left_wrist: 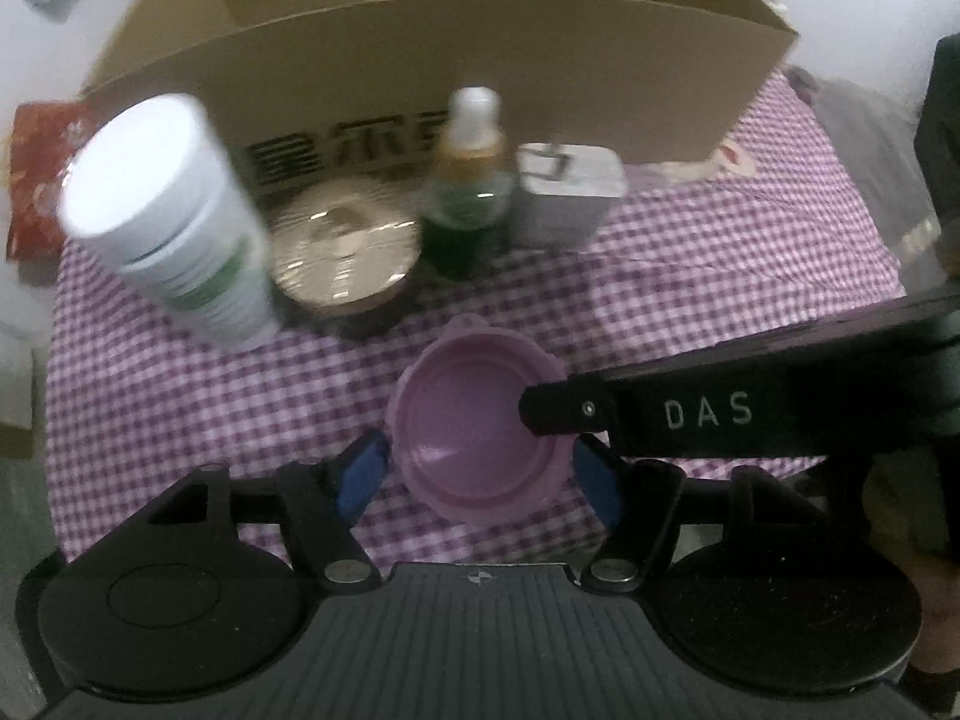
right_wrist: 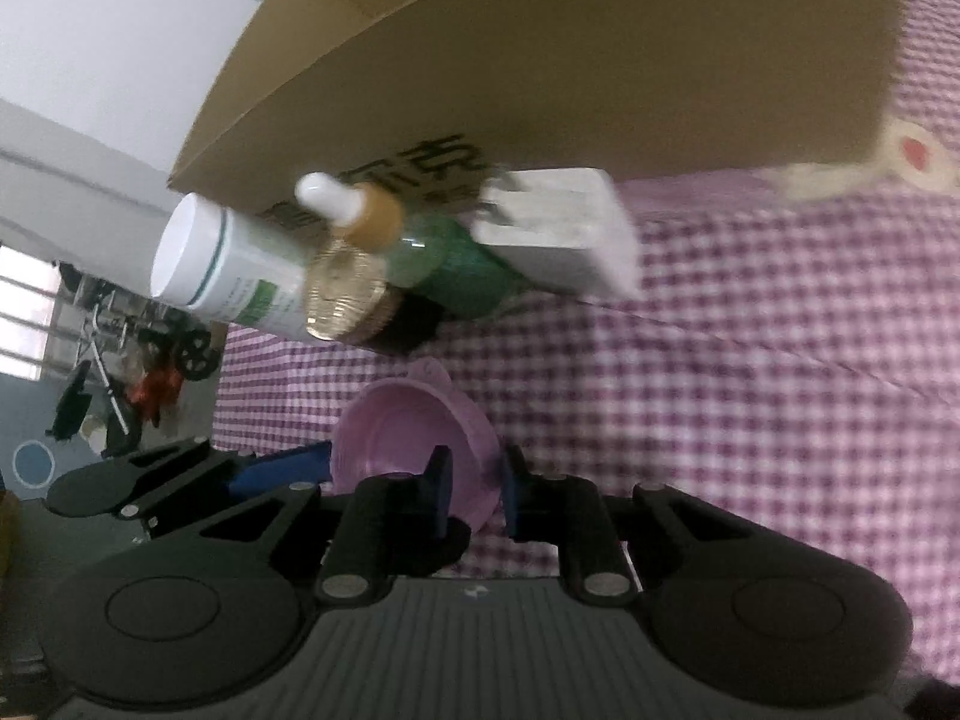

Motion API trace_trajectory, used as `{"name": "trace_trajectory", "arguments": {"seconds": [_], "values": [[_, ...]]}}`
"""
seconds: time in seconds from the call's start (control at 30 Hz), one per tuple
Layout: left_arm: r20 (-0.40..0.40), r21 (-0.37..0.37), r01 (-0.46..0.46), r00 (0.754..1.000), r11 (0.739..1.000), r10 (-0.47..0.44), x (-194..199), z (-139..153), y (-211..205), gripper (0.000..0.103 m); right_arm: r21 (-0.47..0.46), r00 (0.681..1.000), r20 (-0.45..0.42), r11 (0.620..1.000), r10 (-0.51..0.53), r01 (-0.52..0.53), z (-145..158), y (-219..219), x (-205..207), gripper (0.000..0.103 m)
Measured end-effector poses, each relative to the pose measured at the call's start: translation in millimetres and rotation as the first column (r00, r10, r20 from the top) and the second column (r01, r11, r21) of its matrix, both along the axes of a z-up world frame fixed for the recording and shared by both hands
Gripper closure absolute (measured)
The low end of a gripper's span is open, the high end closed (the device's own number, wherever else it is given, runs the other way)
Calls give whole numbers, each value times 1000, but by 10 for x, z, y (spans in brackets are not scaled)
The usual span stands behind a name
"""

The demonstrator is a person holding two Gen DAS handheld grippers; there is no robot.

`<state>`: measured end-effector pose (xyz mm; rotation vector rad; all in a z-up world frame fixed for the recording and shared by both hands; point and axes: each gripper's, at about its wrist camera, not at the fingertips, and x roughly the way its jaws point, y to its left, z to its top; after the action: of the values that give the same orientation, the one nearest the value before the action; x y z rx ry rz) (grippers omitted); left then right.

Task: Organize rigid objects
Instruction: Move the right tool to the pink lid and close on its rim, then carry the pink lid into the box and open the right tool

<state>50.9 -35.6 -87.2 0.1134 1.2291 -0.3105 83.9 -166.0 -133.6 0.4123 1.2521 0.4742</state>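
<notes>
Now we hold both grippers tipped steeply down over the pink lid (left_wrist: 480,426) on the checked cloth (left_wrist: 720,276). Our right gripper (right_wrist: 474,489) pinches the lid's rim; our left gripper (left_wrist: 480,480) straddles it, jaws spread, pads apart from it.

pink lid (left_wrist: 474,420): glossy plastic | cardboard box (left_wrist: 456,78): matt | checked tablecloth (left_wrist: 690,276): cloth | round tin (left_wrist: 345,252): shiny metal
</notes>
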Motion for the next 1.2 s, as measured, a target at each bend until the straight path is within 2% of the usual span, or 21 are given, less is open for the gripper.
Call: {"name": "trace_trajectory", "arguments": {"seconds": [0.13,0.33,0.37,0.43,0.7,0.97,1.2], "values": [[39,51,50,998,997,-52,-42,-1,-184,34,5,999,-3,999,-37,37,-37,-157,-52,85],[67,93,62,995,994,-68,-78,18,-249,35,25,998,16,998,-59,59,-50,-234,-70,84],[73,96,62,995,993,-69,-86,35,-252,37,30,998,15,998,-62,62,-55,-254,-76,84],[77,111,71,994,991,-79,-107,61,-286,46,24,997,22,997,-73,72,-36,-269,-117,84],[103,89,79,991,993,-88,-241,232,-313,47,31,993,49,994,-110,109,108,-400,-349,84],[210,49,91,973,995,-99,-441,740,-296,47,70,976,160,988,-148,138,581,-567,-622,84],[340,46,82,936,996,-93,-413,1266,-334,47,89,931,329,987,-157,135,1223,-620,-708,84]]}}
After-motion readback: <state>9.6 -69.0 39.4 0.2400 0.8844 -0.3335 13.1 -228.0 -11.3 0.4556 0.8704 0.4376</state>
